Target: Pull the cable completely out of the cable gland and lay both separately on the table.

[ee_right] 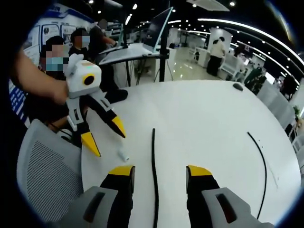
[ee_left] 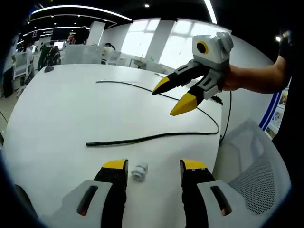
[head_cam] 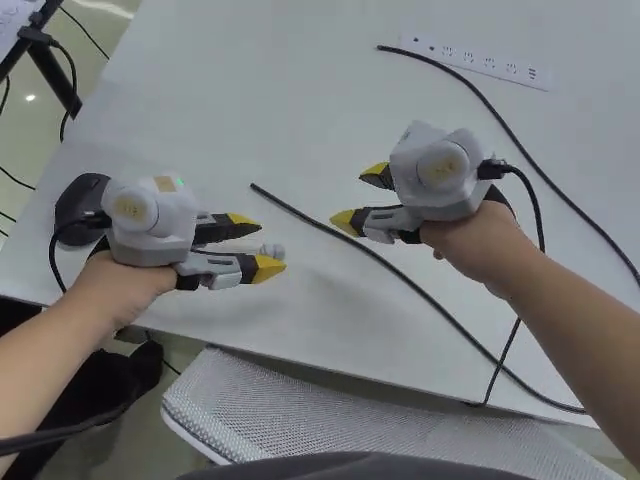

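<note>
The black cable [head_cam: 400, 278] lies loose on the white table [head_cam: 250, 90], free of the small white cable gland [head_cam: 271, 250]. The gland rests on the table between the jaws of my left gripper [head_cam: 258, 243], which is open and not touching it. In the left gripper view the gland [ee_left: 139, 172] sits just ahead of the left gripper [ee_left: 154, 166], with the cable [ee_left: 152, 137] beyond. My right gripper [head_cam: 359, 196] is open above the cable. The right gripper view has the cable [ee_right: 154, 175] running between the right gripper [ee_right: 160, 171] jaws, with the gland [ee_right: 123, 155] to its left.
A white power strip [head_cam: 475, 60] lies at the table's far right, with a second black cable [head_cam: 500, 120] running from it toward the front edge. A black rounded object [head_cam: 80, 195] sits at the left edge. A mesh chair [head_cam: 300, 420] stands below the table's front.
</note>
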